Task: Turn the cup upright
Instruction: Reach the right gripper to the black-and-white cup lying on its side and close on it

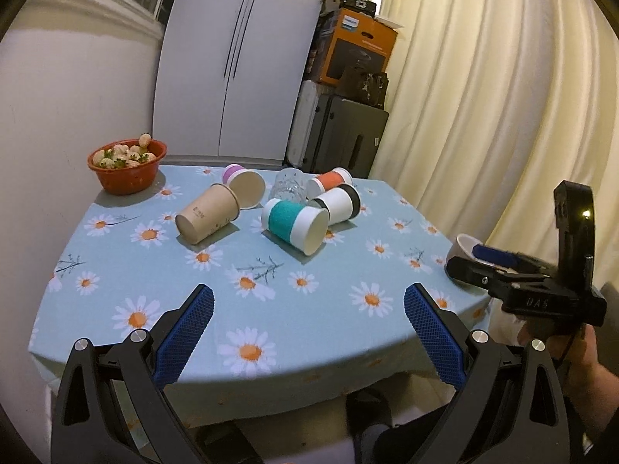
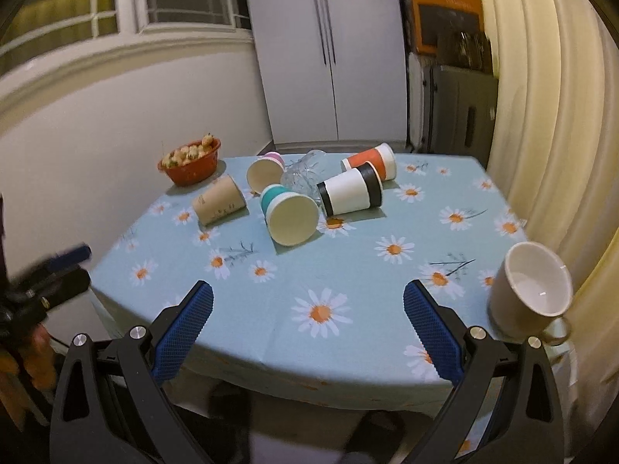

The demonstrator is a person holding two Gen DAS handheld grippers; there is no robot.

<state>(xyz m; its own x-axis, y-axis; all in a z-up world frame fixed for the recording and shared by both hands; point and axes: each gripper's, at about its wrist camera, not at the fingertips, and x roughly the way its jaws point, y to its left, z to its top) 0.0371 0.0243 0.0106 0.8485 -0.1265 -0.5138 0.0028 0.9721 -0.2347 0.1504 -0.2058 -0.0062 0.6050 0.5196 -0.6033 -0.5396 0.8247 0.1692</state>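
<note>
Several paper cups lie on their sides mid-table: a brown one (image 1: 207,214) (image 2: 218,205), a teal-banded one (image 1: 296,224) (image 2: 290,212), a black-banded one (image 1: 340,203) (image 2: 352,191), an orange one (image 1: 330,181) (image 2: 369,162), a pink one (image 1: 243,185) (image 2: 267,172) and a clear glass (image 1: 286,185) (image 2: 305,174). A beige mug (image 2: 530,290) (image 1: 464,247) lies tipped at the table's right edge. My left gripper (image 1: 309,317) is open and empty over the near edge. My right gripper (image 2: 309,317) is open and empty, left of the mug.
A red bowl of strawberries (image 1: 127,166) (image 2: 191,164) stands at the far left corner of the daisy tablecloth (image 1: 271,290) (image 2: 348,270). A white fridge (image 1: 236,58), stacked boxes (image 1: 352,50) and curtains (image 1: 503,96) lie behind and to the right.
</note>
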